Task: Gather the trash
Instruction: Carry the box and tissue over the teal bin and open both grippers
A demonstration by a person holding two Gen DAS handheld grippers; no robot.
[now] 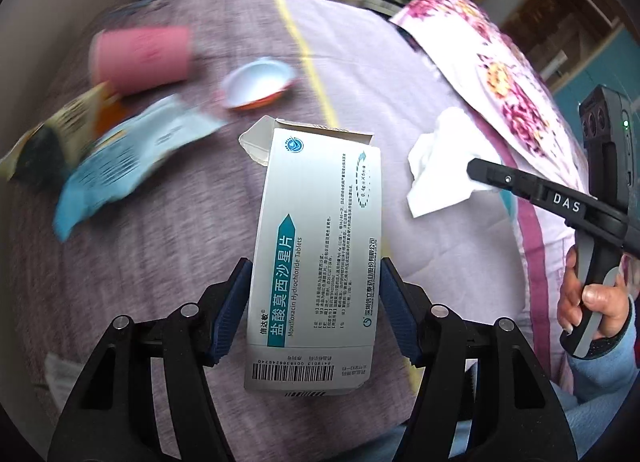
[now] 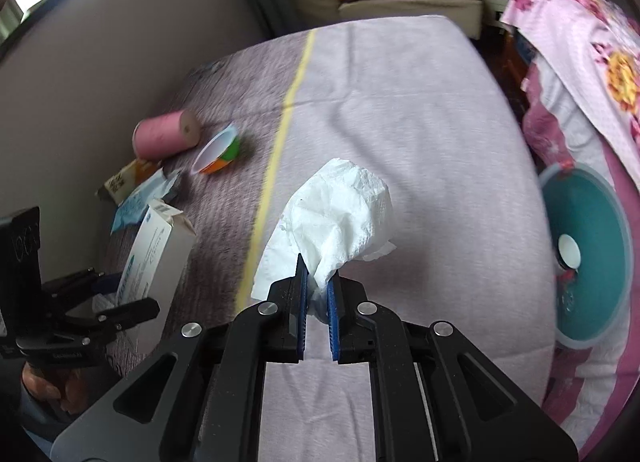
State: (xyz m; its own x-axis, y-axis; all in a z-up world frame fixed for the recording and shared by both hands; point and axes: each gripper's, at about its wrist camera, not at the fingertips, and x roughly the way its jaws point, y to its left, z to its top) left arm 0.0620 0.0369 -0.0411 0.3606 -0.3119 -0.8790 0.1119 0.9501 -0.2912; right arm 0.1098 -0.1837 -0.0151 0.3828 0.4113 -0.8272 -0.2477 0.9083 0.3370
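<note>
Two pieces of trash are lifted above the bed: our left gripper [image 1: 316,302] clamps a tablet box [image 1: 316,258], our right gripper [image 2: 318,294] pinches a crumpled tissue [image 2: 340,214] — thinly, so it may tear free.

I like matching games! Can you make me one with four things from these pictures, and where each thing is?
Things:
1. medicine box
2. tissue
3. pink roll
4. little cup

Places:
A. lying on the bed right beside the pink roll
B. pinched in the right gripper
C. lying on its side, close to the wall
D. clamped in the left gripper

Pairs: 1-D, 2-B, 3-C, 4-A
</note>
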